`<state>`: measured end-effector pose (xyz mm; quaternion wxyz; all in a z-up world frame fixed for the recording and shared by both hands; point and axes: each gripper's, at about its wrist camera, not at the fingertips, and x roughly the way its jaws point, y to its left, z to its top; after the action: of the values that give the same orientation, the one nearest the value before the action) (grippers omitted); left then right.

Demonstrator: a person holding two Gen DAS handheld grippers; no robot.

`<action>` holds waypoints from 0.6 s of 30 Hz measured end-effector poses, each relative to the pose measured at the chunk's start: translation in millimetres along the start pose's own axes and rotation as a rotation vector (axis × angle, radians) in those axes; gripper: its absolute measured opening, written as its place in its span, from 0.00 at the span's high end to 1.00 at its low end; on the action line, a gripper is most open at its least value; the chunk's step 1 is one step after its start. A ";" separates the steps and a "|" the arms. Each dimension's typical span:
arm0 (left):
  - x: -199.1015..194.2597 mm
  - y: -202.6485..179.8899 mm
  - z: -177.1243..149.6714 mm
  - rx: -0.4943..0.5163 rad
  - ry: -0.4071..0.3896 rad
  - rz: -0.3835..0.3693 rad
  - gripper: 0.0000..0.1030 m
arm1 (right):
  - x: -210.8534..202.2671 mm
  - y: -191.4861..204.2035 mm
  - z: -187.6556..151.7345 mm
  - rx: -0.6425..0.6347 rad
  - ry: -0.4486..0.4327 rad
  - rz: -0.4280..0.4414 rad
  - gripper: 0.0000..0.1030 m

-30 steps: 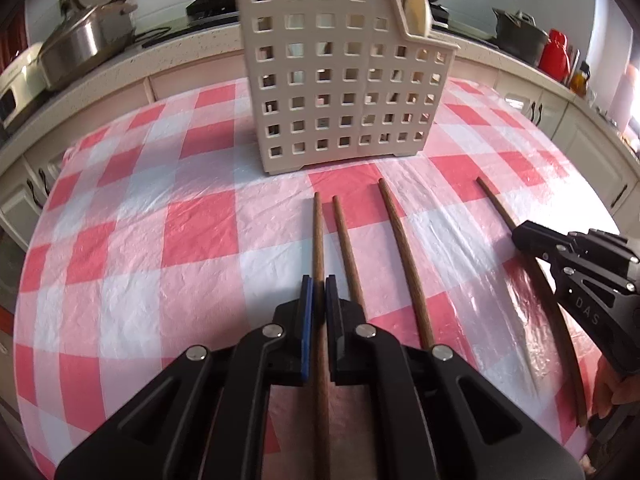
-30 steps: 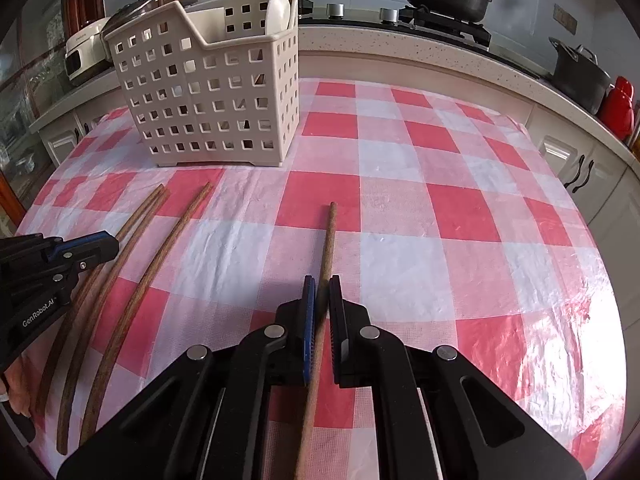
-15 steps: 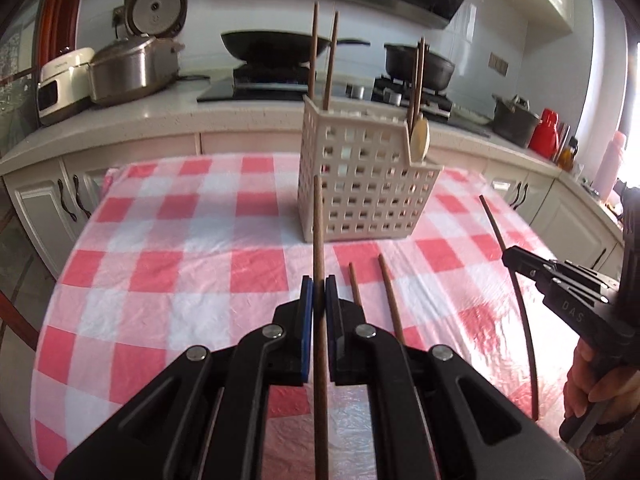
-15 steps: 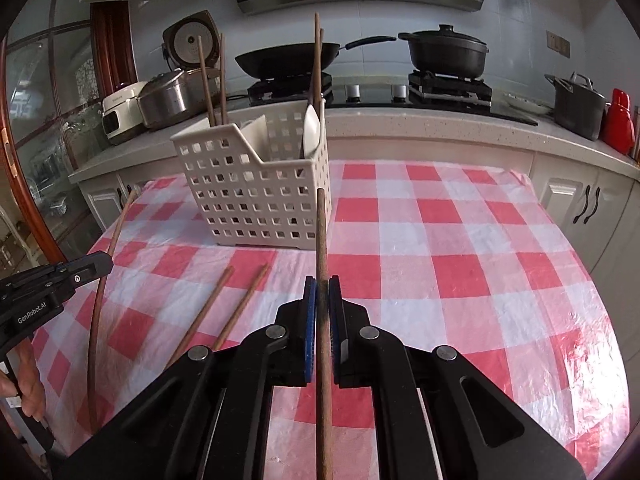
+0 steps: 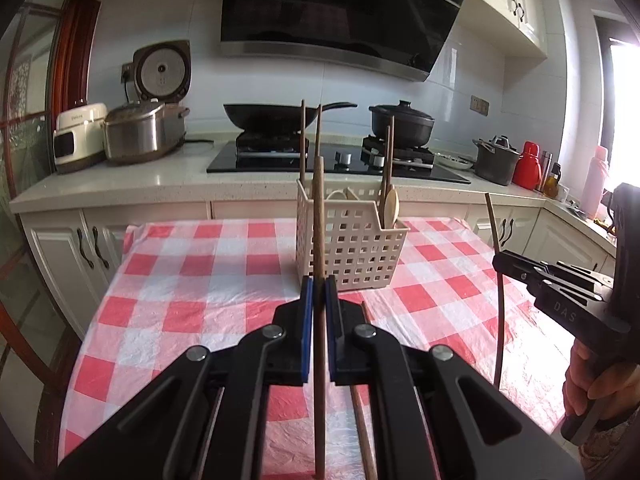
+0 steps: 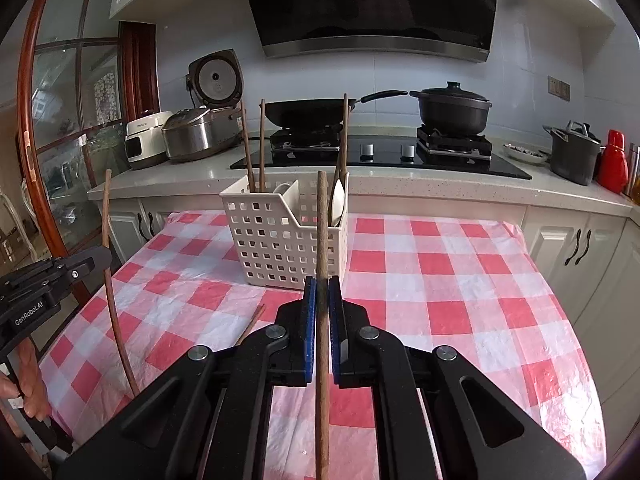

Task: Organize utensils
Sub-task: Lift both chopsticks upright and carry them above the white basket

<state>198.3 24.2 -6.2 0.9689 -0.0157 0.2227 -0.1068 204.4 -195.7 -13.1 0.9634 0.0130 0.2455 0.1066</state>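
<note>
Kitchen cabinets, a hob with a wok and a black pot, and rice cookers fill the background behind a worktop (image 5: 192, 280) draped in a red-and-white checked cloth. On that cloth, toward 12 o'clock from both cameras, stands a white perforated basket (image 5: 352, 248). It already holds several upright brown chopsticks and at least one pale spoon (image 5: 391, 206), so part of the sorting looks done.

Both tools are loaded. The left hand-held gripper (image 5: 317, 292) is clenched on one chopstick (image 5: 318, 208), held off the cloth and pointing toward the basket. The right hand-held gripper (image 6: 321, 292) is likewise clamped on a second chopstick (image 6: 321, 220), lifted and aimed at the same basket.

Left on the worktop are at least two more chopsticks. One (image 5: 362, 412) shows at about 5 o'clock beneath the left jaws, and a tip (image 6: 254, 318) shows at 10 o'clock from the right jaws.

My reading is that the task is around midway. The two carried sticks need dropping into a compartment, then the remaining ones need collecting.
</note>
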 end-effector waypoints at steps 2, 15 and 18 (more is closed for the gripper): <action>-6.4 -4.2 0.0 0.011 -0.017 0.001 0.94 | -7.6 1.8 1.3 -0.008 -0.013 0.004 0.94; -22.6 -24.6 -0.3 0.065 -0.067 0.004 0.94 | -33.5 4.1 1.8 -0.025 -0.069 0.007 0.94; -22.9 -24.9 0.6 0.069 -0.073 0.004 0.94 | -40.5 3.9 3.4 -0.024 -0.094 0.013 0.94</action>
<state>173.5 4.8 6.1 0.9766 0.0145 0.1832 -0.1117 170.5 -200.3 9.2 0.9733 0.0081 0.1983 0.1153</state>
